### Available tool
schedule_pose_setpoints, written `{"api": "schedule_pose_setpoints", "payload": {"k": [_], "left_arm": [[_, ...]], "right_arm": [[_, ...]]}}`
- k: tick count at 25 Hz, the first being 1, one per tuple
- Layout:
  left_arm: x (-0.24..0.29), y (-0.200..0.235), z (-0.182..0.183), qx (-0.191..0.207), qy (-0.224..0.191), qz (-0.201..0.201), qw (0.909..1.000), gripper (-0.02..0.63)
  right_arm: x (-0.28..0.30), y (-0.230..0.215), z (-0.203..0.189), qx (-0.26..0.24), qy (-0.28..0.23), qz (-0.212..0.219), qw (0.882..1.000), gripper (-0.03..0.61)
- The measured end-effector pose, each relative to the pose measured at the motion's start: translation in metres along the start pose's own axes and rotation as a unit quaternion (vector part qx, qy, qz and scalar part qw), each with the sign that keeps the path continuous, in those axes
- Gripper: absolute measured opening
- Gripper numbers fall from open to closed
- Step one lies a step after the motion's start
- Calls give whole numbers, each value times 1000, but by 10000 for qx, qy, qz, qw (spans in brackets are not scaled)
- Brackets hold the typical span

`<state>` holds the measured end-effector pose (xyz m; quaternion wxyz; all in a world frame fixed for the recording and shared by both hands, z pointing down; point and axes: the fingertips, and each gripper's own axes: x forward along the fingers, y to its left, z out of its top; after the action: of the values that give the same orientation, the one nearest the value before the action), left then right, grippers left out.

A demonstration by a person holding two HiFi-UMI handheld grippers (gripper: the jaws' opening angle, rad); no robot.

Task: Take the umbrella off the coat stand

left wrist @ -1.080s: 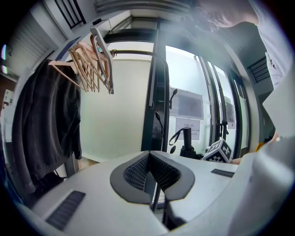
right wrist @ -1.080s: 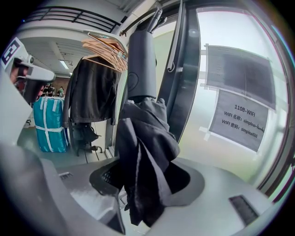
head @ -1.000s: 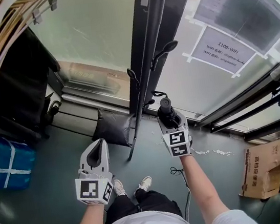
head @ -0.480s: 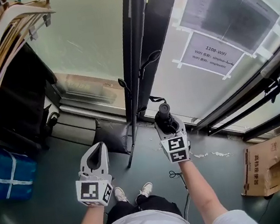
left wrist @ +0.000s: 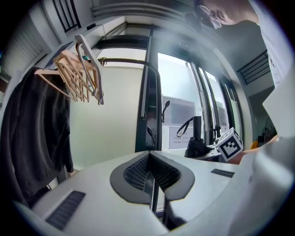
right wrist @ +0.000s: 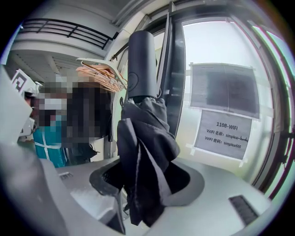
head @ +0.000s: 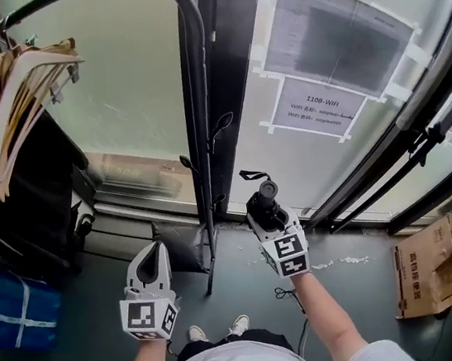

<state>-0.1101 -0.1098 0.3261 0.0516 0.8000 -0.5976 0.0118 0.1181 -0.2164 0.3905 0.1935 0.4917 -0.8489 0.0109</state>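
Observation:
A folded black umbrella (head: 264, 203) stands upright in my right gripper (head: 269, 216), which is shut on its bunched fabric. Its handle points up and its wrist strap (head: 252, 174) hangs loose. In the right gripper view the umbrella (right wrist: 144, 152) fills the space between the jaws. The black coat stand (head: 197, 138), with curved hooks, rises just left of the umbrella, apart from it. My left gripper (head: 155, 254) is lower and to the left, shut and holding nothing. In the left gripper view the umbrella (left wrist: 197, 144) shows to the right of the stand (left wrist: 150, 97).
A clothes rail with wooden hangers (head: 8, 85) and a dark coat (head: 24, 195) stands at the left, above a blue bag (head: 10, 306). Paper notices (head: 316, 108) are taped to the glass ahead. A cardboard box (head: 429, 268) sits on the floor at the right.
Both grippers have risen, the right one more, carrying the umbrella upward beside the stand. The head view has tilted up.

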Motion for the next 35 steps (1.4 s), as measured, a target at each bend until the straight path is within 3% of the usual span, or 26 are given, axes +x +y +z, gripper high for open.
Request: {"api": "schedule_pose_setpoints", "payload": {"k": [19,28,35], "left_arm": [[-13,22,28,129,-234,-11,9996,23],[-17,32,31,117,-239,72,9996,23],[-24,37,26,80,-183,144,9997,23]], "right_arm": [[-96,-27,89,434,-1044,-322,9931,236],[-145,-38,100,391,-1250,-619,9895,236],[-176,-40,80,402,-1133,-823,9893,236]]}}
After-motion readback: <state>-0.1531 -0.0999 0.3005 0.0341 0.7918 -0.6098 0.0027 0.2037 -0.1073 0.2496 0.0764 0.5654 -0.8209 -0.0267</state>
